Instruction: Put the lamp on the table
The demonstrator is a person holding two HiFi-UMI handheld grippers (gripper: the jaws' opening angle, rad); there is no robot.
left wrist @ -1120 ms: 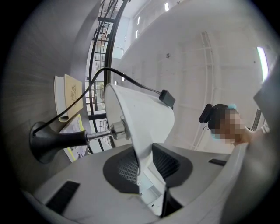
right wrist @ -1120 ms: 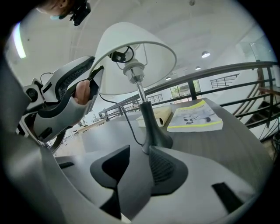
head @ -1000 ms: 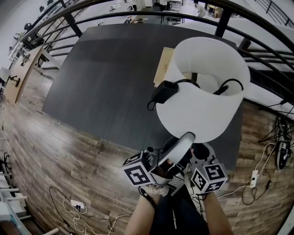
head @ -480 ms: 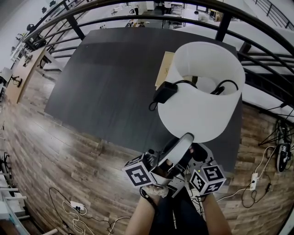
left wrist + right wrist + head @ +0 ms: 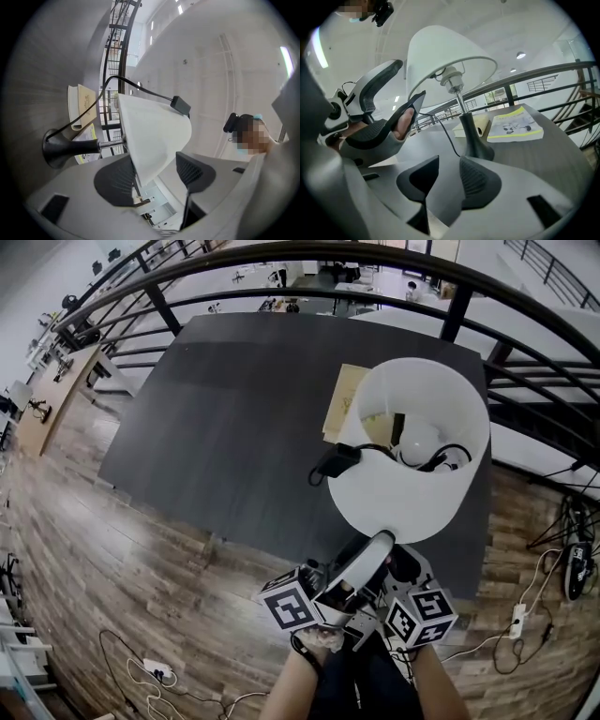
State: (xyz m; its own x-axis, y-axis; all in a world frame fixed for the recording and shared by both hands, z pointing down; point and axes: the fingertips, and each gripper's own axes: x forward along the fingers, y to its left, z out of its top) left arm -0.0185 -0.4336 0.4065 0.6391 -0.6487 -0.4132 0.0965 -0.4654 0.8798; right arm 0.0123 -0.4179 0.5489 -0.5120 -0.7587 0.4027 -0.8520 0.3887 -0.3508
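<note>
Lamp [image 5: 405, 486]: upright on its own base at the right side of the tabletop [image 5: 216, 409], just beside 2 books [image 5: 343, 401]; placing looks done.
Left gripper [image 5: 154, 174]: jaws just opened wide, shade rim loose between them, likely released because the base now carries it.
Right gripper [image 5: 446, 176]: jaws apart, empty, near the base, probably on guard.

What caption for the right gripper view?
Lamp stands on the table; left gripper has just opened, shade rim between its jaws.
</note>
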